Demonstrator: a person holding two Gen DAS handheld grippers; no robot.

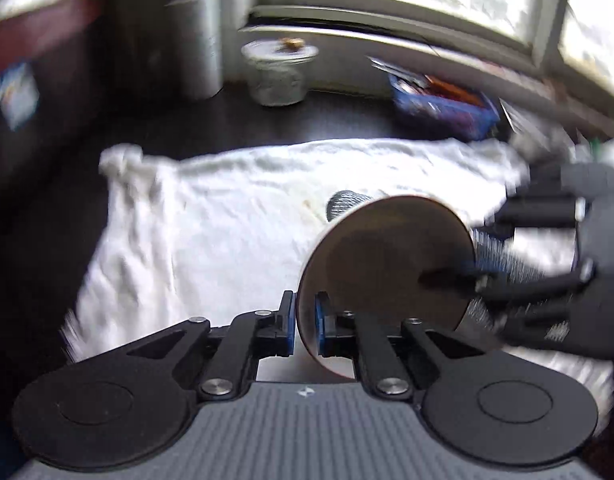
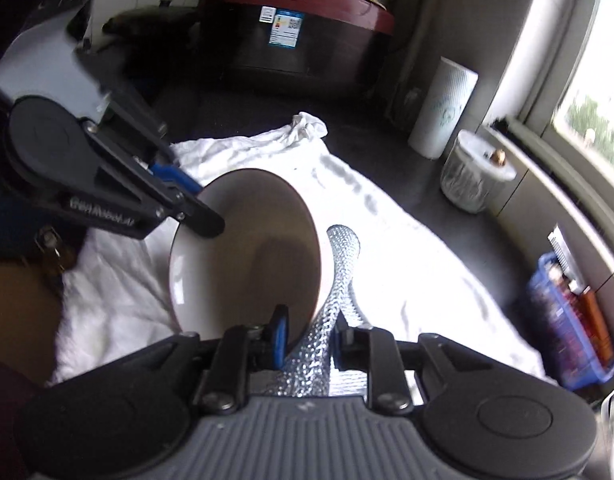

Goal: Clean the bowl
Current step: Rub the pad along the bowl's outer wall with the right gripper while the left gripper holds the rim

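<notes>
The left gripper (image 1: 304, 326) pinches the rim of the bowl (image 1: 383, 264), its blue pads pressed onto either side of the wall, and holds the bowl up on edge above a white cloth (image 1: 227, 232) spread on the dark counter (image 1: 347, 120). From the left wrist view the bowl shows its brown outside; from the right wrist view its pale inside (image 2: 247, 248) faces the camera, with the left gripper (image 2: 203, 208) clamped on the upper left of the rim.

The right gripper (image 2: 309, 338) is closed on a silvery mesh scrubbing cloth (image 2: 327, 320), squeezed between its blue pads. The mesh runs up from the jaws in a twisted strip along the right edge of the bowl, touching the rim (part of it also shows behind the bowl in the left wrist view (image 1: 347, 202)). The right gripper's dark fingers (image 1: 527, 284) reach in from the right beside the bowl.

At the back of the counter stand a roll of paper towel (image 2: 443, 108), a clear lidded jar (image 2: 473, 176) and a blue basket (image 2: 567, 320) of bottles near the window. A dark red rice cooker (image 2: 307, 28) sits further back
</notes>
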